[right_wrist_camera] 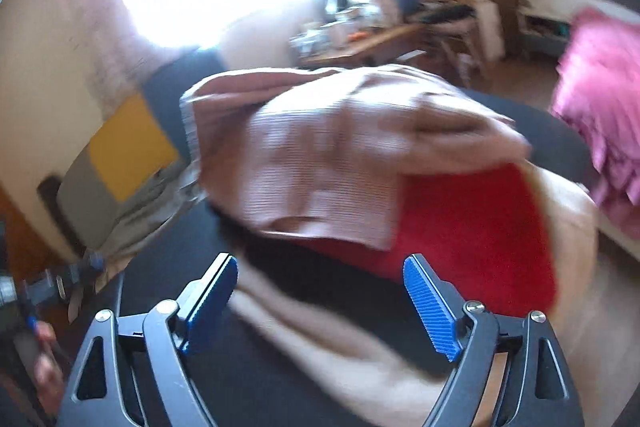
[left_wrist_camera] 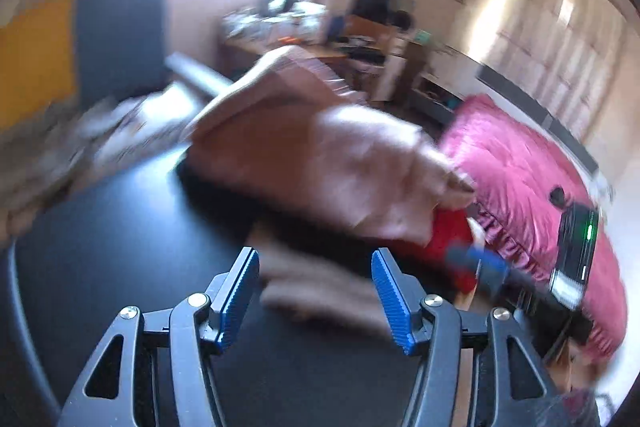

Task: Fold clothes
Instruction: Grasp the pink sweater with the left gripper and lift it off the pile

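Motion blur obscures fabric detail. Pink ribbed garment [right_wrist_camera: 320, 155] lies bunched over red cloth [right_wrist_camera: 472, 227] on dark counter [left_wrist_camera: 120, 247]; both grippers' jaws open, empty.

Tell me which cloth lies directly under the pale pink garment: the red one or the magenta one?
The red cloth. The pale pink garment overlaps its edge on the black table; the magenta bedspread lies apart, beyond it.

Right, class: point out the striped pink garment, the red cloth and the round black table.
Striped pink garment [right_wrist_camera: 320, 163], right wrist view, middle panel.
Red cloth [right_wrist_camera: 472, 227], right wrist view, centre.
Round black table [left_wrist_camera: 120, 247], left wrist view, bare top.
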Demonstrator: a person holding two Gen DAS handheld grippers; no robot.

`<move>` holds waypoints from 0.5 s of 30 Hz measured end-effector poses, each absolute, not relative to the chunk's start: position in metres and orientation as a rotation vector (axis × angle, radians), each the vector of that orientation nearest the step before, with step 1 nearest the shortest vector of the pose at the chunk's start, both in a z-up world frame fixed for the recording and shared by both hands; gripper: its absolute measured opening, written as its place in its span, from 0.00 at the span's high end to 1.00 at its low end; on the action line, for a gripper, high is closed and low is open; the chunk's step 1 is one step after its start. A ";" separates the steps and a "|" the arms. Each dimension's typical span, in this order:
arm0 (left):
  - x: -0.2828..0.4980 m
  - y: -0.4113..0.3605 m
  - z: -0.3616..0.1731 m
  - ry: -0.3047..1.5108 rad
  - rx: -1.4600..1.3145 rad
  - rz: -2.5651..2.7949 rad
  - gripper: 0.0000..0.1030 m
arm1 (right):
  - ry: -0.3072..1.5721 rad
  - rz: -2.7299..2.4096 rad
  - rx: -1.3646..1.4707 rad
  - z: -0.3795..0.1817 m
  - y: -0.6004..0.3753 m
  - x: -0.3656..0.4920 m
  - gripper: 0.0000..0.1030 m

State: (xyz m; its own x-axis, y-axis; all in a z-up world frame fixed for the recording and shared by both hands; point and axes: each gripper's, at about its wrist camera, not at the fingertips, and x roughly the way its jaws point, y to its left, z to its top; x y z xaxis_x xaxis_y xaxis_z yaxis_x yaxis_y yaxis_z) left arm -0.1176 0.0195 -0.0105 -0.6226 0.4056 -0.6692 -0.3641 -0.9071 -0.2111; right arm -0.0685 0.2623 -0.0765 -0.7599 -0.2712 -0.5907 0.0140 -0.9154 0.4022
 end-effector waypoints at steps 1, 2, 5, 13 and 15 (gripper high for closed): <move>-0.128 0.042 -0.006 -0.023 -1.030 2.481 0.42 | -0.600 -2.754 1.012 -0.081 0.270 -0.068 0.15; -0.138 0.065 -0.003 0.040 -1.016 2.466 0.42 | -0.630 -2.756 1.013 -0.086 0.277 -0.067 0.15; -0.163 0.123 -0.004 0.207 -1.012 2.428 0.42 | -0.686 -2.763 1.012 -0.103 0.293 -0.067 0.14; -0.213 0.194 -0.049 0.470 -1.150 2.450 0.42 | -0.784 -2.695 1.009 -0.130 0.294 -0.071 0.11; -0.226 0.202 -0.060 0.543 -1.199 2.494 0.42 | -0.801 -2.680 1.010 -0.135 0.293 -0.070 0.08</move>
State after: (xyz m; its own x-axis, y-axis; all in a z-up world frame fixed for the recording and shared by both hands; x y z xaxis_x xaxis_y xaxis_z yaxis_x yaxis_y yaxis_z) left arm -0.2259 0.2019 -0.0600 -0.5965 0.1196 -0.7937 -0.4389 -0.8765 0.1978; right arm -0.0704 0.2933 -0.1345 -0.7568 -0.3325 -0.5627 -0.0307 -0.8419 0.5388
